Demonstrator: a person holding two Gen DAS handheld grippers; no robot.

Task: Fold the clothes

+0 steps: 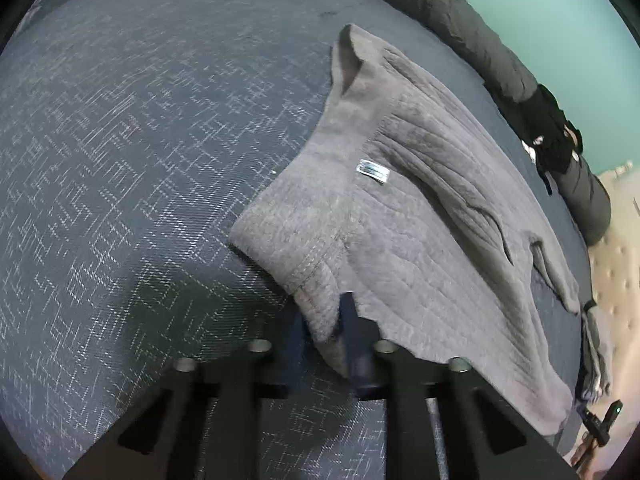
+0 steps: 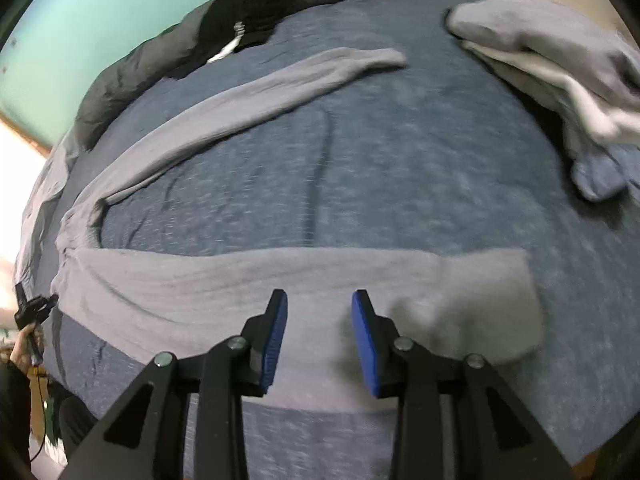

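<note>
Grey quilted trousers (image 1: 400,216) lie spread on the blue bed sheet (image 1: 140,140), with a small label (image 1: 374,171) near the waist. My left gripper (image 1: 325,322) is shut on a corner of the waistband, and the cloth bunches up between its pads. In the right wrist view the two trouser legs run across the bed, the near leg (image 2: 280,276) and the far leg (image 2: 260,88). My right gripper (image 2: 320,304) hovers over the near leg, open. Its blue pads (image 2: 276,336) stand apart with nothing pinched between them.
A dark rolled duvet (image 1: 460,20) runs along the far edge of the bed, with a black garment (image 2: 256,12) on it. A pile of grey and white clothes (image 2: 560,60) sits at the back right. A green wall (image 2: 80,20) stands behind.
</note>
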